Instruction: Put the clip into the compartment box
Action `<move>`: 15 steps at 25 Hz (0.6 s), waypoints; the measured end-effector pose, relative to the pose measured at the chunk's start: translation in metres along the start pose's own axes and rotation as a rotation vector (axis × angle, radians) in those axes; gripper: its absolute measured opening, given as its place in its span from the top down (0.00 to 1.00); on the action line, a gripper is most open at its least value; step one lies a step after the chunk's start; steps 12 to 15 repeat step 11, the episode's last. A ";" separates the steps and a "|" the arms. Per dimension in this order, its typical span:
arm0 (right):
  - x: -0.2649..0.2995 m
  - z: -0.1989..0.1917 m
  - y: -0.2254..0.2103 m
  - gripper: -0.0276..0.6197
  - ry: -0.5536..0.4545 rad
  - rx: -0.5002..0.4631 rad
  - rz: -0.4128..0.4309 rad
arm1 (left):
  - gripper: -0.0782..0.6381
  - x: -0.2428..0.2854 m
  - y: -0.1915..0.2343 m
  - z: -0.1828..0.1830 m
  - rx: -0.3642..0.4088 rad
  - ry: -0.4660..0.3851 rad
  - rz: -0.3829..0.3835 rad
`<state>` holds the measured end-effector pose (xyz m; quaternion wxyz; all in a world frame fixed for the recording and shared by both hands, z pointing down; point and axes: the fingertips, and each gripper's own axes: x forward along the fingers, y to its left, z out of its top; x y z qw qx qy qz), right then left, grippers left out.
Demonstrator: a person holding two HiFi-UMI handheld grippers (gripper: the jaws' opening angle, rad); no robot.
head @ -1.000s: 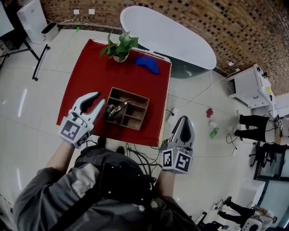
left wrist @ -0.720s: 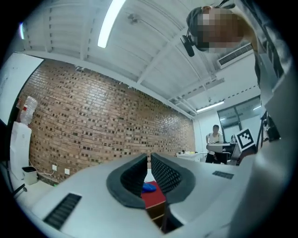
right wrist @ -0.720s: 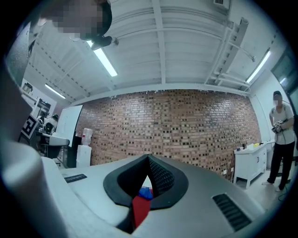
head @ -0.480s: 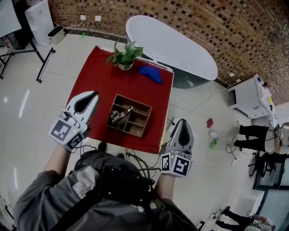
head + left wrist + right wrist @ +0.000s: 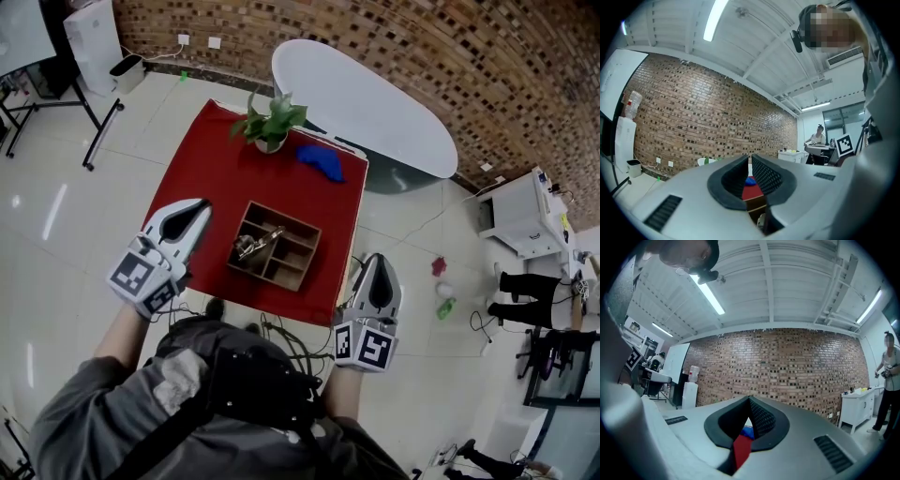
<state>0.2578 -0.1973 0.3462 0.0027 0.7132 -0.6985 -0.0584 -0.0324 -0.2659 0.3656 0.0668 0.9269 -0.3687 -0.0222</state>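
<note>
The wooden compartment box [image 5: 277, 246] sits on the red table [image 5: 220, 178] near its front edge. A metal clip [image 5: 255, 244] lies in the box's left compartments. My left gripper [image 5: 199, 208] hovers left of the box, apart from it. Its jaws have just been closing and now meet with nothing between them. In the left gripper view the left gripper [image 5: 750, 158] shows the box [image 5: 757, 211] below its tips. My right gripper [image 5: 379, 261] is off the table's front right corner, shut and empty; the right gripper view shows the right gripper [image 5: 750, 399] shut too.
A potted plant [image 5: 272, 122] and a blue object [image 5: 322, 161] stand at the table's far edge. A white oval table [image 5: 366, 103] lies beyond, by the brick wall. Cables trail on the floor near the table's front. White cabinets stand at right.
The left gripper's jaws went from open to shut, and it drew back left from the box. The right gripper shifted slightly.
</note>
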 end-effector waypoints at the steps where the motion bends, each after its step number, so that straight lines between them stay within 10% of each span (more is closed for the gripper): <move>1: 0.000 -0.001 0.000 0.93 0.003 -0.003 0.002 | 0.82 0.000 0.000 0.000 0.000 0.001 0.002; 15: 0.003 -0.004 -0.013 0.93 0.023 -0.011 0.007 | 0.82 0.010 -0.007 0.003 0.005 0.004 0.009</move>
